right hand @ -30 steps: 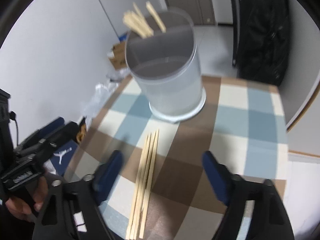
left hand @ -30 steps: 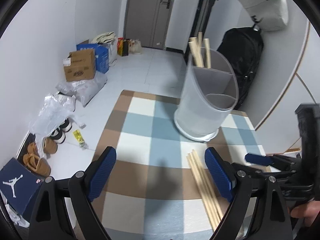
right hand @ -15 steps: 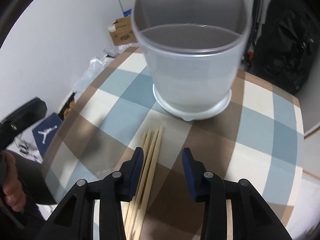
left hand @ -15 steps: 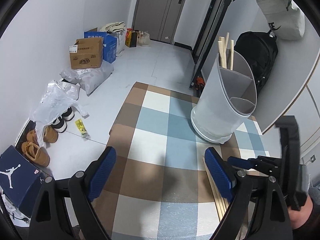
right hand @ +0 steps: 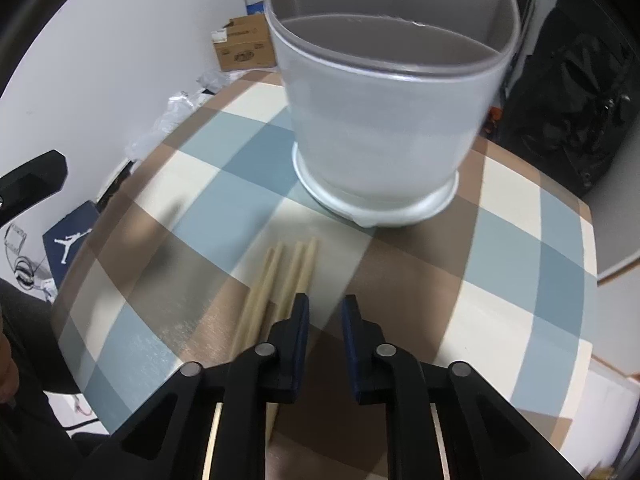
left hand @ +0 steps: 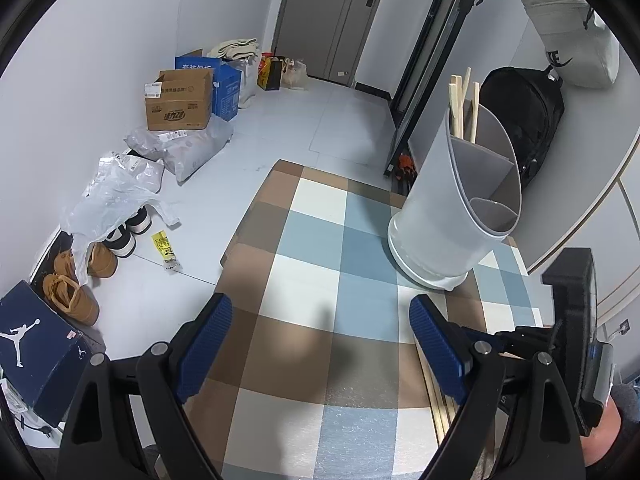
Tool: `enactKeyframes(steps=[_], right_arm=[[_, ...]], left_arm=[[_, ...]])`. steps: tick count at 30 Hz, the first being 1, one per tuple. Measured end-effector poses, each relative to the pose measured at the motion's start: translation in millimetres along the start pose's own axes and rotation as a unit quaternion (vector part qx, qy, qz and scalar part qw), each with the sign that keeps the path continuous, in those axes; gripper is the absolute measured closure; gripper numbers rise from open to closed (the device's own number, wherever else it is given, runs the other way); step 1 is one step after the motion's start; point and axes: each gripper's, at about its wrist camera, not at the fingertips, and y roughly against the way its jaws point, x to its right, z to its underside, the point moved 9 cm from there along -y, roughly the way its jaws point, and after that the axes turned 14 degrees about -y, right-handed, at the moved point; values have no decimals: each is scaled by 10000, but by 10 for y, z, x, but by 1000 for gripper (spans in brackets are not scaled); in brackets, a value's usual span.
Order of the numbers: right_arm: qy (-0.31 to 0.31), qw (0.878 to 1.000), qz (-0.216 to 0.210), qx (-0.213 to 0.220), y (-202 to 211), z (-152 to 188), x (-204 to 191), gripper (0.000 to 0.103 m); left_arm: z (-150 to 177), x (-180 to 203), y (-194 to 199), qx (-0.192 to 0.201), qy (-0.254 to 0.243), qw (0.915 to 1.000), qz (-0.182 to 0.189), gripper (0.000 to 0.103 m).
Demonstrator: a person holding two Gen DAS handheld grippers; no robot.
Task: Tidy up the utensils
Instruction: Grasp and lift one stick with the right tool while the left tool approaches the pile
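A grey divided utensil holder point(left hand: 456, 208) point(right hand: 384, 120) stands on the checked table point(left hand: 320, 280). Several wooden chopsticks point(left hand: 464, 104) stand in its far compartment. More chopsticks point(right hand: 280, 276) lie side by side on the table in front of the holder; in the left wrist view they show at the right point(left hand: 440, 412), partly hidden by the finger. My right gripper point(right hand: 324, 312) is low over the table just right of the lying chopsticks, its jaws narrowed with a small empty gap. My left gripper point(left hand: 320, 344) is wide open and empty above the table.
The table's left edge drops to a floor with cardboard boxes point(left hand: 180, 100), plastic bags point(left hand: 116, 192), shoes point(left hand: 80, 276) and a shoe box point(left hand: 32, 344). A black backpack point(left hand: 528, 120) hangs behind the holder. A curved white wall panel point(left hand: 592, 152) is at the right.
My right gripper has narrowed from wide open to a small gap and come down close to the table beside the lying chopsticks. The left gripper has drifted left and back, staying open.
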Motion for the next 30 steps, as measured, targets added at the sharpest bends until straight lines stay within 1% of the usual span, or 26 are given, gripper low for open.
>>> enactKeyframes(steps=[4,7,9,11,14,15,17,20,23,25,26,30], right_arm=[[-43,10000,-1,3,45,30,35,93],[-162,9994,-268,128,126,-24,10,92],[-176,9988,-412,198,178,-54,-9,90],[-79,9992,-344,199,148,-72,-30,90],[30,9996,-272,82,43,-58,-87,90],[42,9994,-315,149,56,-64,-96,90],[118,9993,-346,120,25,-82,-115,89],[329,9989,-182,285,0,-122,-146,91],[346,9989,-146,283,8,-127,-132,92],[280,9992,-148,250,12,-115,-122,96],[241,9993,-167,215,25,-105,-107,96],[287,9995,-31,131,40,-48,-20,99]], left_arm=[[23,5,-2,-31,2,10000,-26,16],[33,1,3,-56,80,10000,17,16],[32,11,3,-59,87,9999,32,16],[32,27,1,-59,58,10000,14,16],[39,29,-15,-80,25,10000,-9,16],[38,30,-21,-88,23,10000,-13,16],[42,19,-32,-108,47,9999,-12,16],[44,10,-44,-122,65,9999,-16,16],[47,24,-72,-165,35,9999,-35,16],[38,40,-90,-182,15,9998,-55,16],[31,47,-102,-192,0,9998,-72,16],[34,91,-150,-263,-29,9996,-103,16]])
